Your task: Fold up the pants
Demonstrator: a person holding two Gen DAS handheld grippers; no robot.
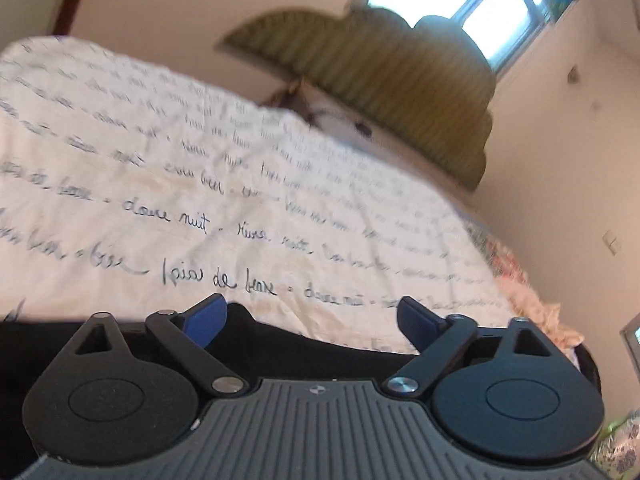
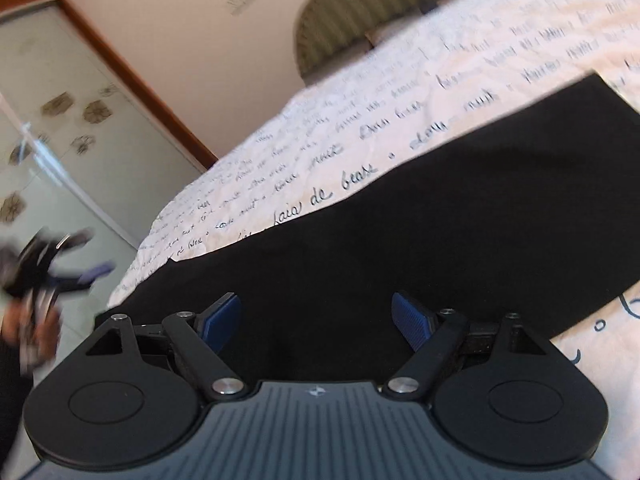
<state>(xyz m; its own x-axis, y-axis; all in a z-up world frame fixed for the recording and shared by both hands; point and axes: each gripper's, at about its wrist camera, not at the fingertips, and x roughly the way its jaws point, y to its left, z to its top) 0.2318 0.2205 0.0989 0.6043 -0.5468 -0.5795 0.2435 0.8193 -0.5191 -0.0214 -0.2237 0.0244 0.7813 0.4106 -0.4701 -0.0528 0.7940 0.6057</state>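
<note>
Black pants (image 2: 460,208) lie flat as a long band on a white bedspread (image 2: 400,92) printed with handwriting. My right gripper (image 2: 316,322) is open just above the pants' near part, blue pads (image 2: 408,320) wide apart, holding nothing. In the left wrist view only a dark edge of the pants (image 1: 312,340) shows below my left gripper (image 1: 312,320), which is open and empty above it. The left gripper also shows blurred at the far left of the right wrist view (image 2: 60,268), off the bed's side.
A green striped headboard (image 1: 400,80) stands at the bed's far end under a window (image 1: 472,4). A floral cover (image 1: 520,280) hangs at the bed's right side. A wardrobe door with flower decals (image 2: 72,120) stands beside the bed.
</note>
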